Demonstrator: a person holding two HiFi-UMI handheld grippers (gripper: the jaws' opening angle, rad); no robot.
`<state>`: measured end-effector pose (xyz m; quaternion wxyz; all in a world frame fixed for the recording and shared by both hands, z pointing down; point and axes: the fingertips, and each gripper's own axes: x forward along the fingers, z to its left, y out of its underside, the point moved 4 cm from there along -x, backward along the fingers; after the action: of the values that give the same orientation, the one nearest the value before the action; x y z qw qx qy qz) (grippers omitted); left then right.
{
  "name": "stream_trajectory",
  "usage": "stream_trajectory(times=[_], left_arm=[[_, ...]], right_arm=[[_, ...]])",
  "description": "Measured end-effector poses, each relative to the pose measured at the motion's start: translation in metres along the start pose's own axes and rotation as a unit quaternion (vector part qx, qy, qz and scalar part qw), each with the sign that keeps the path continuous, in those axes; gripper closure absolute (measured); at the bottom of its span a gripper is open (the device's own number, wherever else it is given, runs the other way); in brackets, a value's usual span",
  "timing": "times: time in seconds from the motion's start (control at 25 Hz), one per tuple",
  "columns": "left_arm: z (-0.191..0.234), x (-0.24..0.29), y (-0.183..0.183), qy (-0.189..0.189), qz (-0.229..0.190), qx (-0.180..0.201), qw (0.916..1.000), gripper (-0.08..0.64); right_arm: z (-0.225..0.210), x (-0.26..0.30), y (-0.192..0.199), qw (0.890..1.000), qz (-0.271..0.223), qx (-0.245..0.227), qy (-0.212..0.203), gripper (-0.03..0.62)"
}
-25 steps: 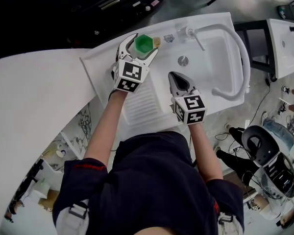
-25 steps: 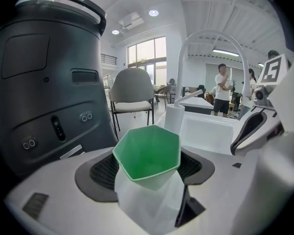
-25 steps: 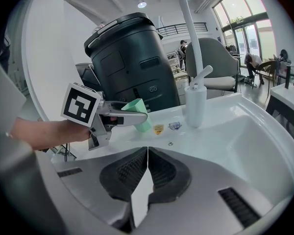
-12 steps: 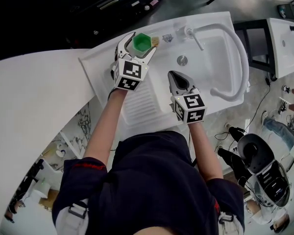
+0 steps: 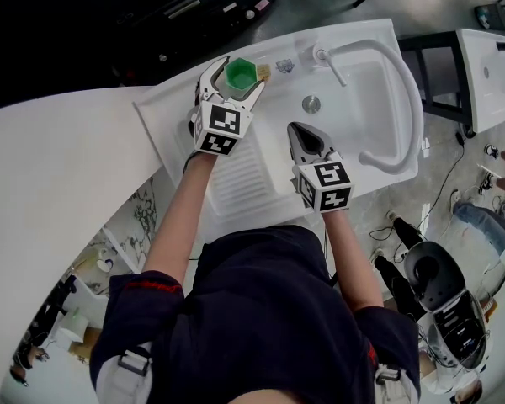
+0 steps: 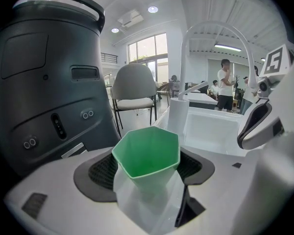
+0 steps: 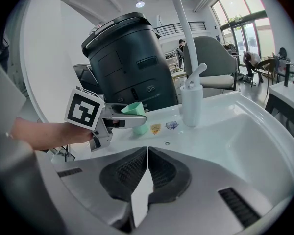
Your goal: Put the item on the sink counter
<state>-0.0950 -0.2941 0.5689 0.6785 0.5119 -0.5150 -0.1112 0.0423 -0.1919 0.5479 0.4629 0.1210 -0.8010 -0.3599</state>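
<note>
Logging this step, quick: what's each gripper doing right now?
Left gripper: jaws closed on the green cup.
Right gripper: jaws closed together, holding nothing.

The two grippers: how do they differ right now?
The left gripper grips a green cup between its jaws; the right gripper is shut on nothing. The left reaches the far edge of the sink counter; the right sits nearer the person. Both carry a marker cube.
</note>
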Motion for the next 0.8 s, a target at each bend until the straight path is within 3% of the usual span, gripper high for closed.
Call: stream_trajectory(times=[0.8], left_arm=[[-0.0009,-0.0023,-0.0021,0.0,-0.015,0.002,0.9999,0.202]], right_arm=[[-0.0005,0.0005,0.0011,1.0,0.0,0.003,0.001,0.557]])
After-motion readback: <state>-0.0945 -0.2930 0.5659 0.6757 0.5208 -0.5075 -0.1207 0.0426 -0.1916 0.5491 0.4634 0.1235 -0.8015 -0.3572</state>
